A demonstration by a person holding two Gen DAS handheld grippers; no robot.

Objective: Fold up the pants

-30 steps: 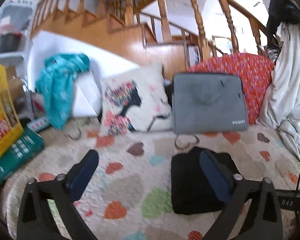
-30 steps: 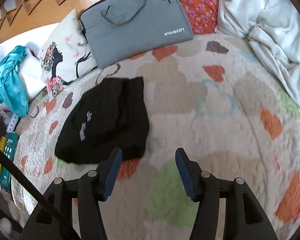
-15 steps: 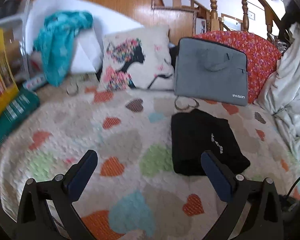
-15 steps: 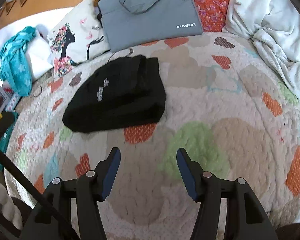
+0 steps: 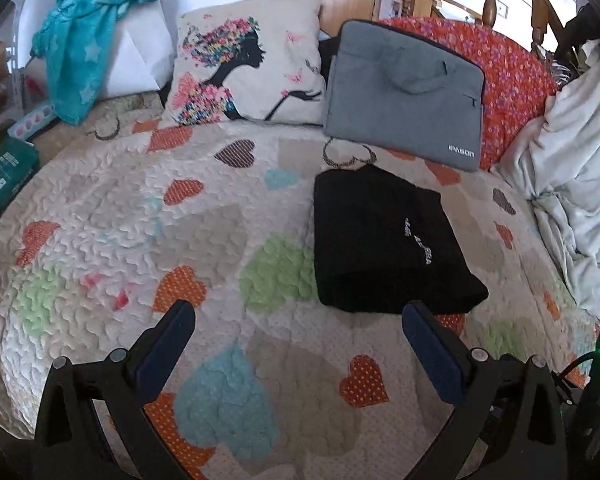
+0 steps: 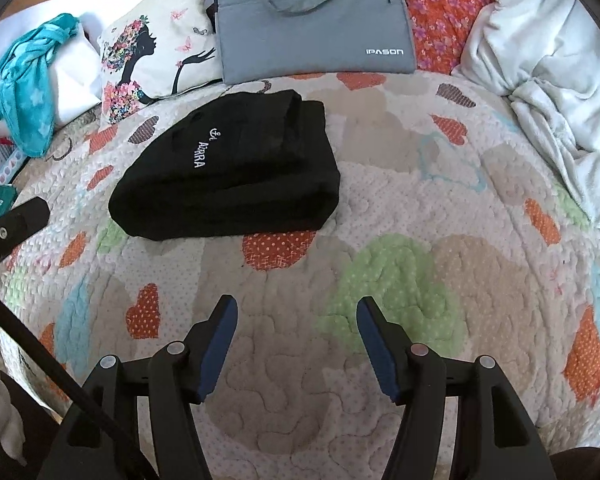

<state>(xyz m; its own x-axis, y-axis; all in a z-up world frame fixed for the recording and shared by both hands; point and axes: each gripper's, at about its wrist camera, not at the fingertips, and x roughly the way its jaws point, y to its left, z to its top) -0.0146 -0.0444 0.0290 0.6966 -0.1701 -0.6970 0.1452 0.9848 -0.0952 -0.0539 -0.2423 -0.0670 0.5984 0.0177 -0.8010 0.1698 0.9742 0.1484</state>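
The black pants (image 5: 384,240) lie folded into a compact rectangle on the heart-patterned quilt (image 5: 180,240), white lettering on top. They also show in the right wrist view (image 6: 236,176). My left gripper (image 5: 296,320) is open and empty, hovering above the quilt in front and to the left of the pants. My right gripper (image 6: 296,312) is open and empty, above the quilt in front of the pants and apart from them. A tip of the left gripper (image 6: 24,216) shows at the right wrist view's left edge.
A grey laptop bag (image 5: 404,92) leans behind the pants, beside a printed cushion (image 5: 244,64) and an orange floral cushion (image 5: 512,76). A white blanket (image 5: 580,184) is heaped at the right. A teal cloth (image 5: 84,40) and boxes (image 5: 0,168) sit left.
Both grippers have pulled back and risen away from the folded pants, so more quilt shows in front. The pants have stayed in place and both grippers stay open.
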